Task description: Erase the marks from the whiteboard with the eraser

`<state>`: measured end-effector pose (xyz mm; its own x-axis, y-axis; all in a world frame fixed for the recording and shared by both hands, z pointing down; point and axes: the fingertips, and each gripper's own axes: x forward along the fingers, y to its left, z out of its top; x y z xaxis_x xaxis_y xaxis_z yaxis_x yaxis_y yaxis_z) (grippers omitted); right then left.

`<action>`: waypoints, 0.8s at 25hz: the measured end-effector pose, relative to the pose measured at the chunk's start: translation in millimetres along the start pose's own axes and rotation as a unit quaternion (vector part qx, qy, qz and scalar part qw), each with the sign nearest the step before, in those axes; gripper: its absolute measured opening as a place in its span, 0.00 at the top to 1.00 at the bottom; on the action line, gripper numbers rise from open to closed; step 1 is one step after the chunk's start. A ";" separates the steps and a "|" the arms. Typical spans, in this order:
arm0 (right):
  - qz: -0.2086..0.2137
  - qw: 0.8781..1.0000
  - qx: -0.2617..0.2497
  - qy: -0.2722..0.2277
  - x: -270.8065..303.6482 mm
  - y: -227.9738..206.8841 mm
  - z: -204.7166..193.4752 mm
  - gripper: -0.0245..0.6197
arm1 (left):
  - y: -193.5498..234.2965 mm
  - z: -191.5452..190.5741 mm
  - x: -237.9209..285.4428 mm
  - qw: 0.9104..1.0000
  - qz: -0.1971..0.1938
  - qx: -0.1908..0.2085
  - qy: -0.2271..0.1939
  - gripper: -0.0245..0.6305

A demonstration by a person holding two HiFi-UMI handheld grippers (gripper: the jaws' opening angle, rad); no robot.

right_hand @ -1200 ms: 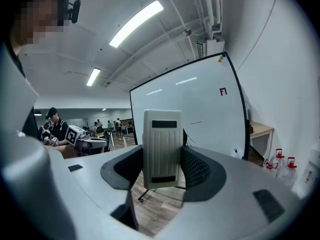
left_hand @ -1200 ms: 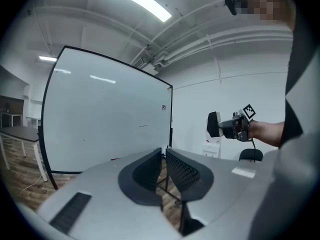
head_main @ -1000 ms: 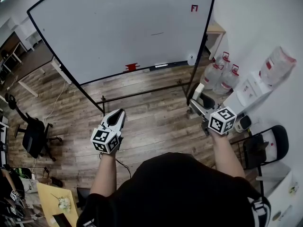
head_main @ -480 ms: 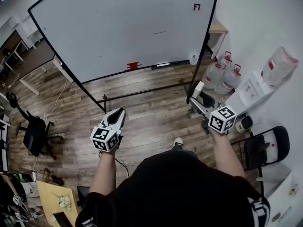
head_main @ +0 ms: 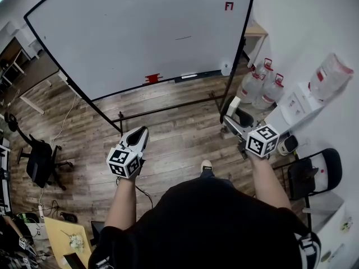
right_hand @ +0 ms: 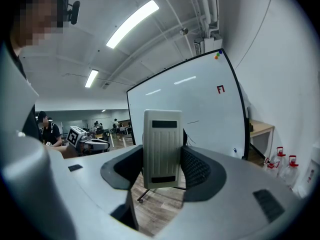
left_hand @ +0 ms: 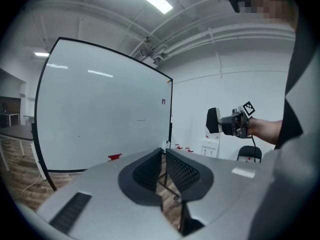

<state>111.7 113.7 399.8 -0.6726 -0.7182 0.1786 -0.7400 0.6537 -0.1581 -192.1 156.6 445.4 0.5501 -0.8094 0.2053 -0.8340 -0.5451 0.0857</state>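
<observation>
At far left on the wood floor (head_main: 174, 144) stands a black office chair (head_main: 40, 161). Right of it, the left hand-held gripper (left_hand: 163, 155) is clenched on nothing, its jaws drawn together with only a sliver between them. Ahead stands the whiteboard (head_main: 140, 32), bearing a short dark stroke (head_main: 183, 38) near its middle and a small red mark (head_main: 229, 6) by its upper right corner. Further right, the right hand-held gripper (right_hand: 162, 156) grasps the pale ribbed eraser (right_hand: 162, 134) upright between its jaws, well apart from the board. Water bottles (head_main: 263, 86) stand against the wall beyond.
</observation>
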 end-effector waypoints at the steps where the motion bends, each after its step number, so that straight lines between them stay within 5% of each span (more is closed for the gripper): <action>1: 0.000 1.000 0.000 0.001 2.0 -2.6 0.6 0.60 | 0.3 0.3 3.3 1.000 -0.001 0.000 0.001 0.90; 20: 0.005 1.000 0.013 0.016 36.4 -55.2 -6.3 0.60 | 8.0 -8.3 50.2 1.000 0.013 -0.011 0.022 0.90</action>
<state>128.1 53.0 421.1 -0.6802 -0.7032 0.2068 -0.7330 0.6547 -0.1845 -171.5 113.4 464.5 0.5257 -0.8132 0.2497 -0.8493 -0.5182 0.1006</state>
